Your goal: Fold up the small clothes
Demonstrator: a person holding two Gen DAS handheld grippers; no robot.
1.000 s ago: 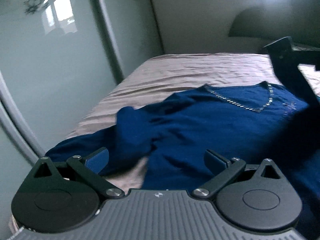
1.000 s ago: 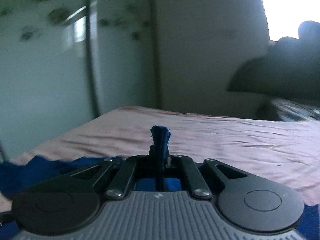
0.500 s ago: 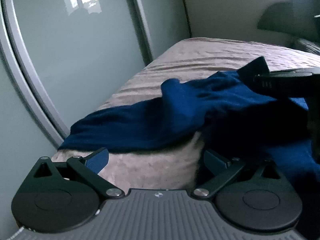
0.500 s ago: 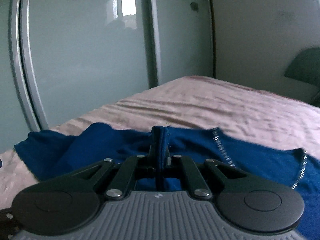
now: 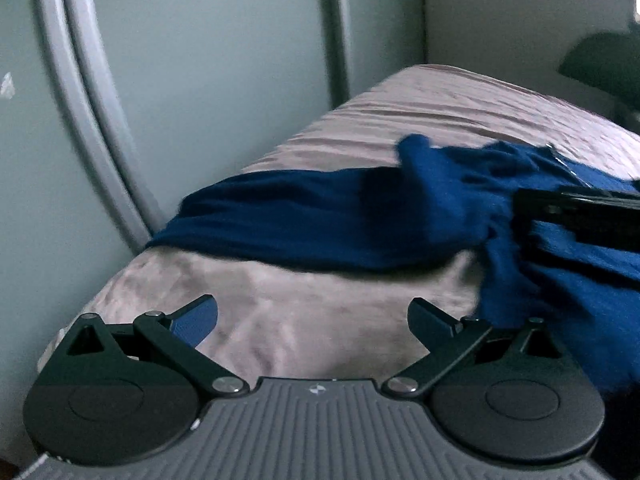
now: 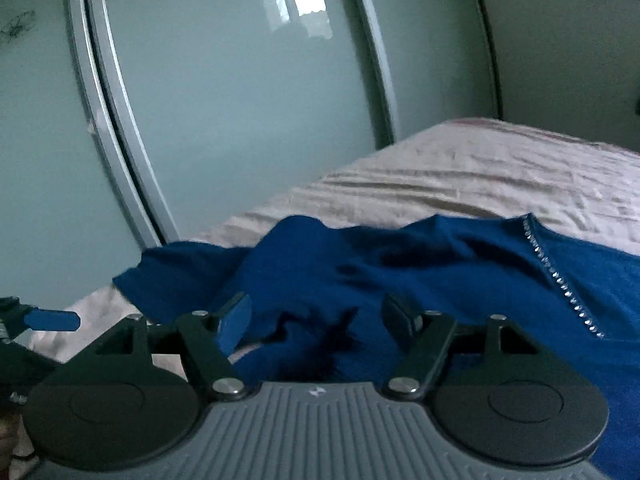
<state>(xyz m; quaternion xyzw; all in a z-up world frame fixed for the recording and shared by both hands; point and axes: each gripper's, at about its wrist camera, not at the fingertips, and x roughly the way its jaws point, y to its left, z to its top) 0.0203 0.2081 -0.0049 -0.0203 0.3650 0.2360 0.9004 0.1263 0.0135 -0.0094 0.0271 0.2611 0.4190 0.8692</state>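
Observation:
A dark blue top with a studded neckline lies rumpled on the bed. One sleeve stretches left toward the bed's edge. My left gripper is open and empty, low over bare sheet just in front of the sleeve. My right gripper is open, with a bunched fold of the top lying loose between its fingers. The right gripper also shows as a dark bar in the left wrist view, over the top. A blue pad of the left gripper shows at the far left of the right wrist view.
The bed has a wrinkled pinkish-beige sheet. Glass wardrobe doors with grey frames stand close along the bed's left side. A dark headboard or pillow sits at the far right.
My right gripper has opened and let go of the blue fabric it pinched, which dropped onto the top. The left gripper has swung left and lower, toward the sleeve at the bed's edge.

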